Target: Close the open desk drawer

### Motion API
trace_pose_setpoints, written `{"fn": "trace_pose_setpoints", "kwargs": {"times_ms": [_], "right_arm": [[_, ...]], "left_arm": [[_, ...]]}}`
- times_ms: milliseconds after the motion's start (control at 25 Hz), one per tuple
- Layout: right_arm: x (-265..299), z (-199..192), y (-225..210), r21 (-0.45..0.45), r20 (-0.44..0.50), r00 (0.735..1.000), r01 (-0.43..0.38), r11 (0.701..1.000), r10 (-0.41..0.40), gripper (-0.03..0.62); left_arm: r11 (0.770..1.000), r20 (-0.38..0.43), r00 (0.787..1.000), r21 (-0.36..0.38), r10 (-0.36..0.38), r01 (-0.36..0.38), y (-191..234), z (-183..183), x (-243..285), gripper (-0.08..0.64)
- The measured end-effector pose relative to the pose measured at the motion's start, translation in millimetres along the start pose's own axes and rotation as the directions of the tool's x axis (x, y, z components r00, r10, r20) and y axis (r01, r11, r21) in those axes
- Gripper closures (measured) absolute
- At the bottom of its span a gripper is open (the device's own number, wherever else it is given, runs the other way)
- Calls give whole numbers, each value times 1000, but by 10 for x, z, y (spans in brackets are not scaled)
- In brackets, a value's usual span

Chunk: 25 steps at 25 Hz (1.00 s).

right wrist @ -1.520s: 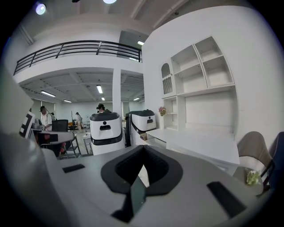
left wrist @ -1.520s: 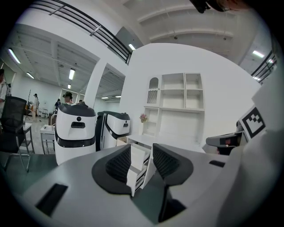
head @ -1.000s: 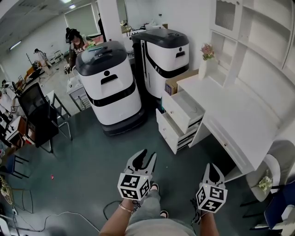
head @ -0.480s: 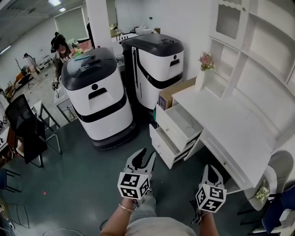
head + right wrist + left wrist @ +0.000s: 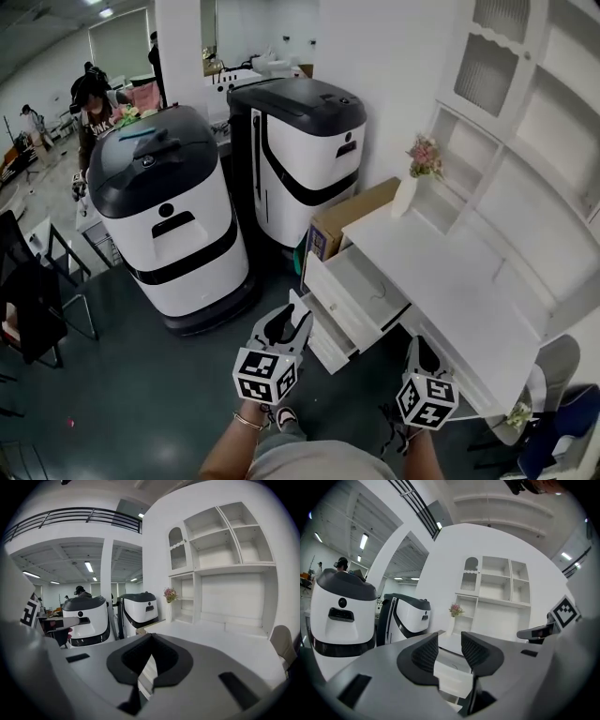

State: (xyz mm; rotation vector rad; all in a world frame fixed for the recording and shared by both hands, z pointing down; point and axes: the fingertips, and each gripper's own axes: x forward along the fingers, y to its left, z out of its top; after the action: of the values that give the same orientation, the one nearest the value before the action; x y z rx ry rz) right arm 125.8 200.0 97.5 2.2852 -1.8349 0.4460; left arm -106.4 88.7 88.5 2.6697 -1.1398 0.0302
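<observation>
No word, number or brand can be read anywhere. The marker cube on the left gripper and the one on the right gripper carry only black-and-white square patterns, no letters. The cardboard box just beside the far end of the table has a coloured print on its side, too small to read.

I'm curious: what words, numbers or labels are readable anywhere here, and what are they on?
No readable text anywhere.
On the cardboard box: a coloured end label, too small to read.
On the cubes of the left gripper and right gripper: black-and-white square patterns, not words.
On the near white machine and far white machine: no legible print.
</observation>
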Motion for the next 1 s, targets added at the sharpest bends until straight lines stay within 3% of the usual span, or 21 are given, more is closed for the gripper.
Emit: {"fn": "trace_pose_setpoints", "kwargs": {"times_ms": [280,440,600,1000], "right_arm": [[468,59,-49,19,-33,997,67,998,-66,586],[636,-46,-236,49,-67,993,105,993,-101,586],[862,-185,-337,69,-100,991,100,993,-93,586],[1229,-550,-542,82,-196,978,88,993,-70,586]], "left_arm": [[999,-36,999,-5,-36,35,426,-36,467,399],[998,-62,997,-4,-56,55,439,-201,679,399],[997,-66,996,38,-68,71,392,-335,841,399],[991,-185,975,18,-126,132,325,-842,1255,399]]}}
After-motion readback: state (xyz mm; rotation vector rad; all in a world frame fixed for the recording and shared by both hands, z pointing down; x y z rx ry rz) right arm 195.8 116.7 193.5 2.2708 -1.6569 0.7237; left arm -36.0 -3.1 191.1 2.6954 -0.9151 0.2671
